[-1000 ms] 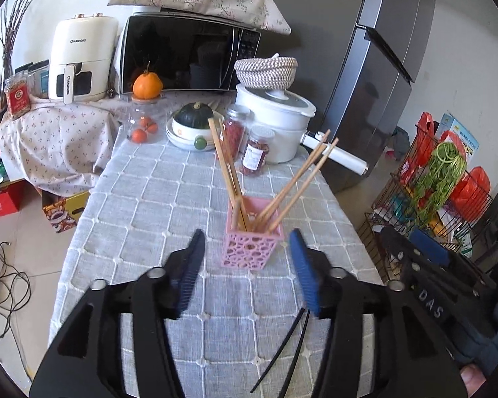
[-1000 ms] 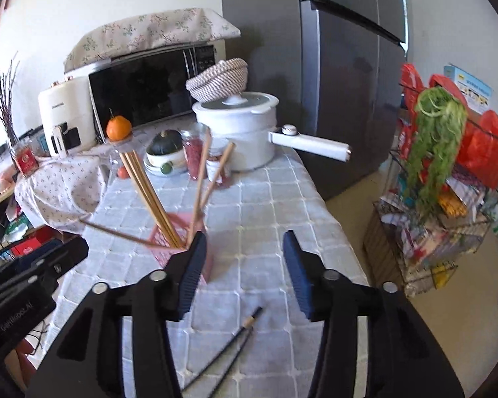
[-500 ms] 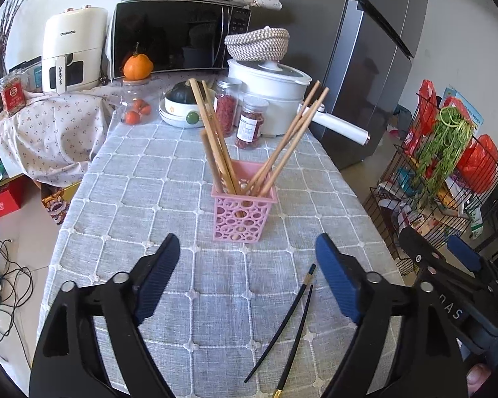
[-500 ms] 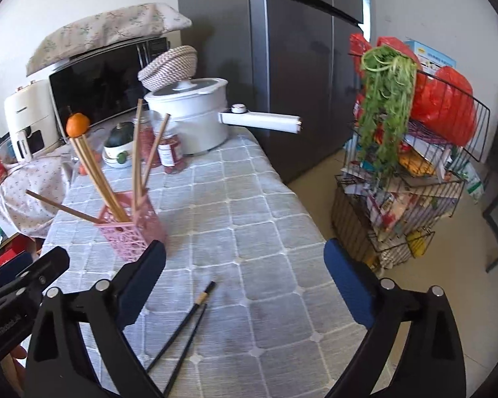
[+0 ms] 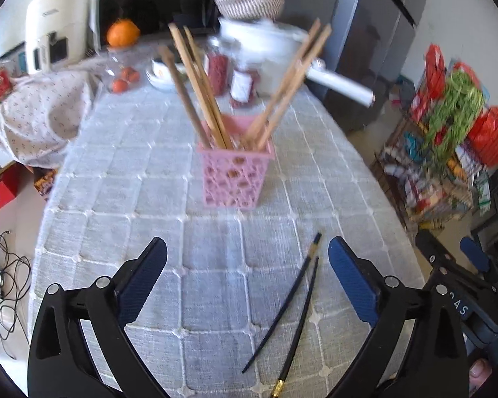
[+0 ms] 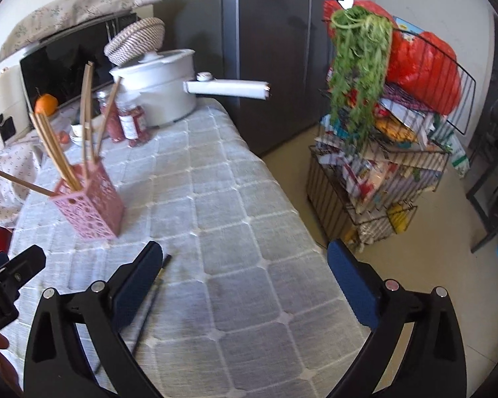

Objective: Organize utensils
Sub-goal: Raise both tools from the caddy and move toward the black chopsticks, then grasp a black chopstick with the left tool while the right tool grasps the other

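Two black chopsticks are left to be picked up and put in the pink holder.

The left gripper (image 5: 247, 270) has just been opened wide, and nothing is held in it. The black chopsticks (image 5: 292, 301) are seen lying flat on the bench (image 5: 149, 199), between its two fingers and nearer the right one. The pink holder (image 5: 235, 175) is stood farther ahead of it, with the wooden chopsticks (image 5: 199, 89) already stuck inside. The right gripper (image 6: 245, 273) has just been opened wide too and is empty; the black chopsticks are partly hidden under its left finger. The pick-up step is thought to be in hand. Next, one gripper should be brought down over the thin sticks and closed on them, low and straight, so they are not rolled away.
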The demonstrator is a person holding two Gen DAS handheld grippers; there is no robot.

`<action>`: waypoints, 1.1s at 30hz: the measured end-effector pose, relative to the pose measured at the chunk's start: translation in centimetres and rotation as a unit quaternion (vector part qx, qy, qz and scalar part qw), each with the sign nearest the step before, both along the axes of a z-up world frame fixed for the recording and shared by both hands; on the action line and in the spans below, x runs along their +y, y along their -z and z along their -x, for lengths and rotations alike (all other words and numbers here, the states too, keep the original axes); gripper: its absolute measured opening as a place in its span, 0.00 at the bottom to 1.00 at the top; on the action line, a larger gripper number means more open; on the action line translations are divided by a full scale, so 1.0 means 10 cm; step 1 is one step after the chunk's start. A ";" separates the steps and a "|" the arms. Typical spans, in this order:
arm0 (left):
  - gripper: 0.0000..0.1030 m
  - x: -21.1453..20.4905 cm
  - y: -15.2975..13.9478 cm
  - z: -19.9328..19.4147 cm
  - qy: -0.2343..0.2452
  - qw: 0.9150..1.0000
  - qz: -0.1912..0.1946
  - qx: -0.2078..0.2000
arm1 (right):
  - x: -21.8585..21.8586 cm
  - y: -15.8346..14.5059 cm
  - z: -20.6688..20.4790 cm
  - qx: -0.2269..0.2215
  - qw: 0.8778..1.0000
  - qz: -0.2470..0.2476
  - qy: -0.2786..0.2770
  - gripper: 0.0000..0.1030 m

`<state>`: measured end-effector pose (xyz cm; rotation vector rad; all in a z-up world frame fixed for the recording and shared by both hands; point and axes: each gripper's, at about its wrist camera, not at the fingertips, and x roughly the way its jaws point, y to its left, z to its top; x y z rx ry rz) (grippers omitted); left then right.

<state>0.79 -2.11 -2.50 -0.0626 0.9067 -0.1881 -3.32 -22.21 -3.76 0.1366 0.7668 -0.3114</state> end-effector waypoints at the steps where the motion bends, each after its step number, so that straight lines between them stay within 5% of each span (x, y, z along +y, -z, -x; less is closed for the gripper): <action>1: 0.91 -0.03 0.06 -0.03 0.007 1.000 -0.003 0.015 | -0.05 0.04 0.00 0.006 1.000 -0.001 0.004 0.94; 6: 0.91 -0.24 0.35 -0.22 0.040 0.994 -0.020 0.096 | -0.28 0.24 0.03 0.039 0.999 -0.023 0.027 0.94; 13: 0.85 -0.66 0.58 -0.50 0.067 0.986 -0.020 0.153 | -0.49 0.34 0.05 0.059 0.996 -0.058 0.046 0.94; 18: 0.54 -1.04 0.78 -0.67 0.102 0.976 -0.066 0.181 | -0.56 0.35 0.05 0.064 0.995 -0.058 0.048 0.94; 23: 0.42 -1.13 0.94 -0.91 0.092 0.971 -0.082 0.205 | -0.69 0.33 0.08 0.060 0.993 -0.082 0.062 0.94; 29: 0.10 -1.03 0.92 -0.94 0.089 0.969 -0.115 0.198 | -0.70 0.40 0.03 0.081 0.990 -0.104 0.055 0.94; 33: 0.06 -0.82 0.88 -0.85 0.087 0.975 -0.093 0.184 | -0.58 0.42 -0.01 0.090 0.990 -0.098 0.042 0.94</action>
